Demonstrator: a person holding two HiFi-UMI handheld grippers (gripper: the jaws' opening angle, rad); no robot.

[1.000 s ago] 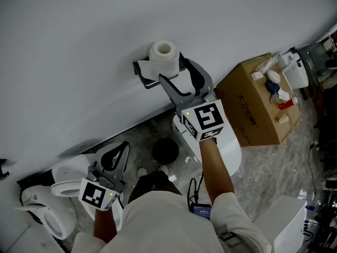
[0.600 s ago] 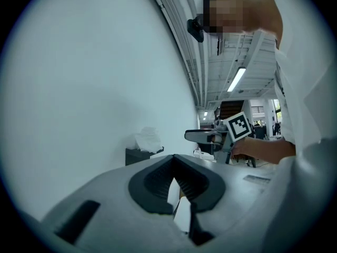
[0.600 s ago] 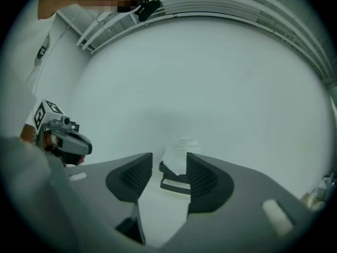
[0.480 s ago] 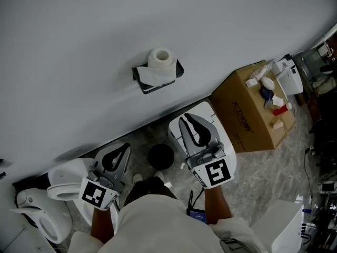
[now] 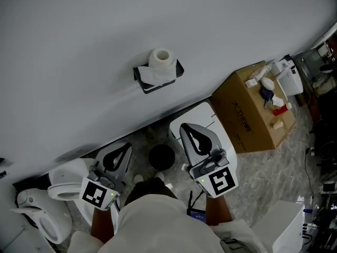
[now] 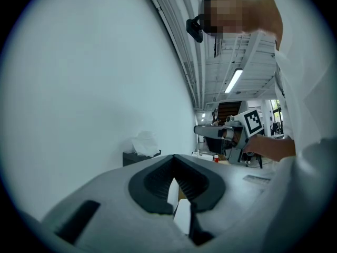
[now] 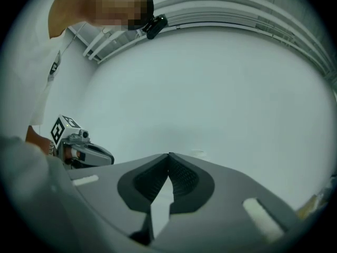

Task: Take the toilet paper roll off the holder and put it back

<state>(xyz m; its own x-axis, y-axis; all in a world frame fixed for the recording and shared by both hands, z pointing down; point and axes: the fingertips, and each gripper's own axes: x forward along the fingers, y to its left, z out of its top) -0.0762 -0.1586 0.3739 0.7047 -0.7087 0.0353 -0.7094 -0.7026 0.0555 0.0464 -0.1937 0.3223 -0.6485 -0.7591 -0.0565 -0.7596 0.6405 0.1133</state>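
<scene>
The white toilet paper roll [image 5: 161,61] stands upright on the black holder [image 5: 158,81] fixed to the white wall, a loose sheet hanging over the holder's front. In the left gripper view the roll [image 6: 143,142] shows far ahead on the holder [image 6: 138,156]. My right gripper [image 5: 186,127] hangs well below the holder, shut, with nothing between its jaws. My left gripper [image 5: 126,146] is lower left, near my body, also shut and empty. Each gripper view shows closed tips, right [image 7: 169,155] and left [image 6: 174,156].
A cardboard box [image 5: 251,112] with bottles and small items on top stands at the right by the wall. A white toilet [image 5: 59,190] is at lower left. A black round object [image 5: 161,155] lies on the marble floor. A white fixture [image 5: 224,141] sits under the right gripper.
My right gripper has drawn back from the roll towards my body and its jaws have closed empty. The roll stays on the holder. The left gripper has hardly moved.
</scene>
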